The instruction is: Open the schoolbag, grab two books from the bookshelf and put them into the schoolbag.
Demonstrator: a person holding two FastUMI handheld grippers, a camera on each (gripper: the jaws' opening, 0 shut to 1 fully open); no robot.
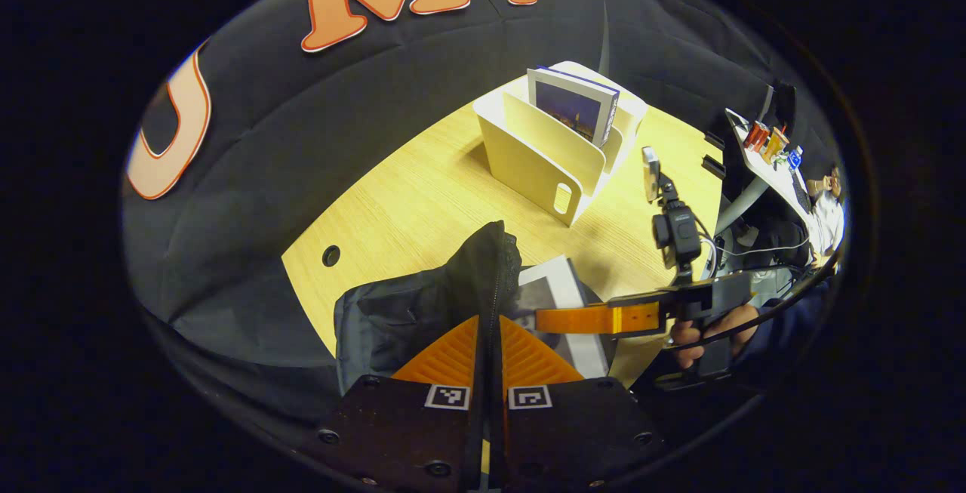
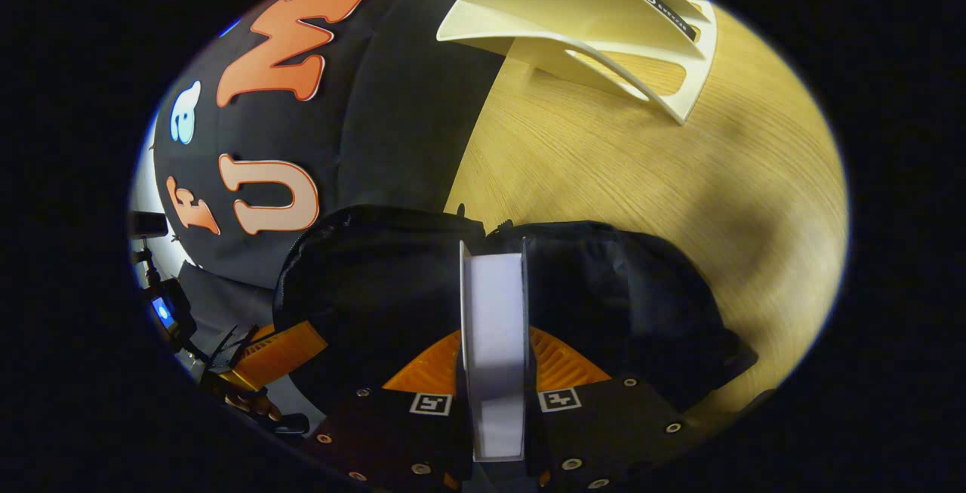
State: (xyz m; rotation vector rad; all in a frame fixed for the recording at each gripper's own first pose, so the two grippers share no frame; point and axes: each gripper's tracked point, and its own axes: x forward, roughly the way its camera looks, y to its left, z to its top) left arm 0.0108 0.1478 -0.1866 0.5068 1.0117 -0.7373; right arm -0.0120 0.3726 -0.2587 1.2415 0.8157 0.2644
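With the left gripper clamped on the black fabric schoolbag's rim, the right gripper, clamped on a thick white-edged book at lower centre, next must lower it inside.

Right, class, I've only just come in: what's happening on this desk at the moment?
A person is packing a black schoolbag with two hand-held tongs. The left tongs pinch the bag's zipped edge, holding it up and open. The right tongs grip a white-edged book by its edge, over the bag's opening. Another book stands in the cream bookshelf further back on the wooden desk.
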